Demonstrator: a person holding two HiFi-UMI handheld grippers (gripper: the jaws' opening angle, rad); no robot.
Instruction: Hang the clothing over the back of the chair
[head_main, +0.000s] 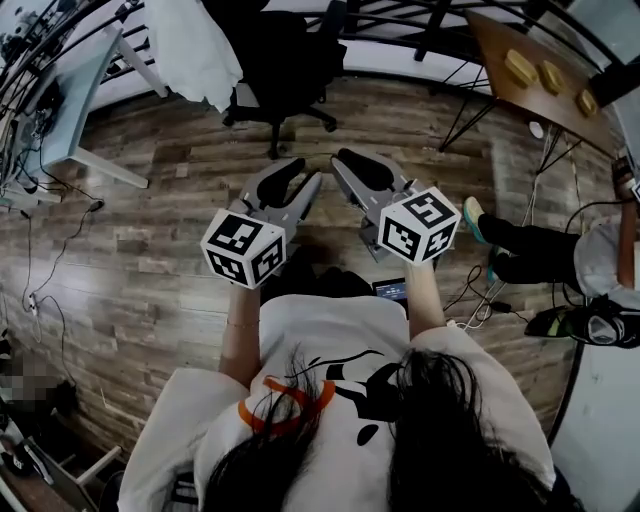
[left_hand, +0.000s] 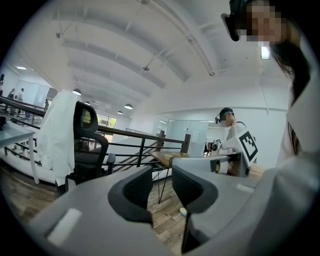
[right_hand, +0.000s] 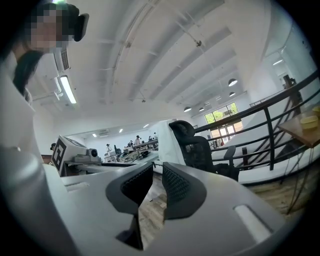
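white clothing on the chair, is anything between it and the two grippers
Nothing visible does. Only bare wood floor lies between the left gripper, the right gripper and the chair, where the white clothing already hangs over the backrest. Both grippers' jaws stand apart and empty.

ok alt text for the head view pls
Seen from above, a person holds the left gripper and right gripper out side by side, both empty, over a wooden floor. Ahead stands a black office chair with white clothing draped over its back.
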